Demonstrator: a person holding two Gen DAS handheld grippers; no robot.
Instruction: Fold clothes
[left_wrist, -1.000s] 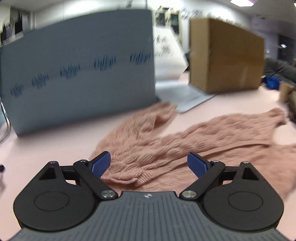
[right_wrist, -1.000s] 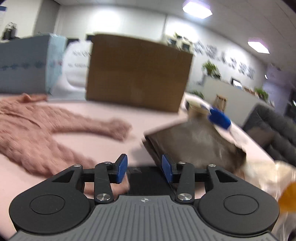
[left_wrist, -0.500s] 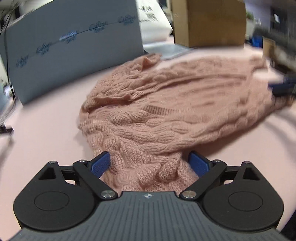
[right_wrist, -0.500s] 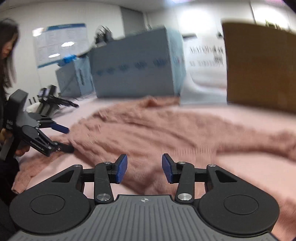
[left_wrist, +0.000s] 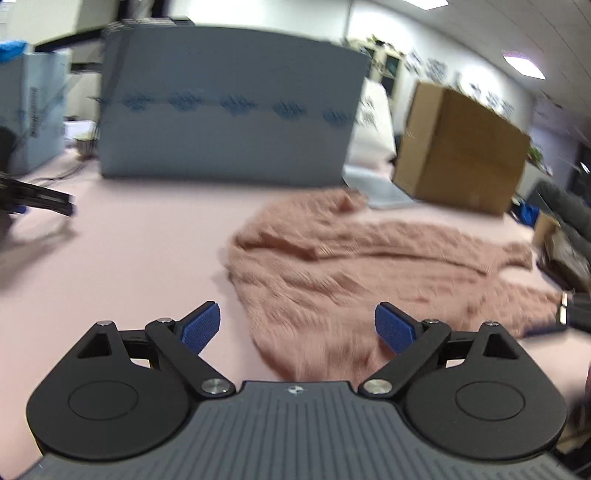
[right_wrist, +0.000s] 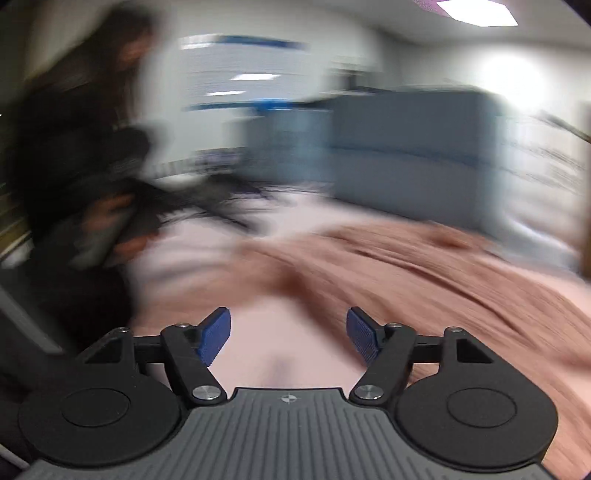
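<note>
Tongs on our left gaped, empty; our right tongs had just been opening, empty, over the fuzzy pink knitted sweater.

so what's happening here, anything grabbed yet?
Not yet. A person holds a two-finger gripper in each hand over a pink table where a pink cable-knit sweater lies spread out, unfolded. The left gripper is wide open with the sweater's near edge between its pads, not pinched. The right gripper has just been opening, with only bare table between its pads; its view is heavily blurred. Nothing is held.
</note>
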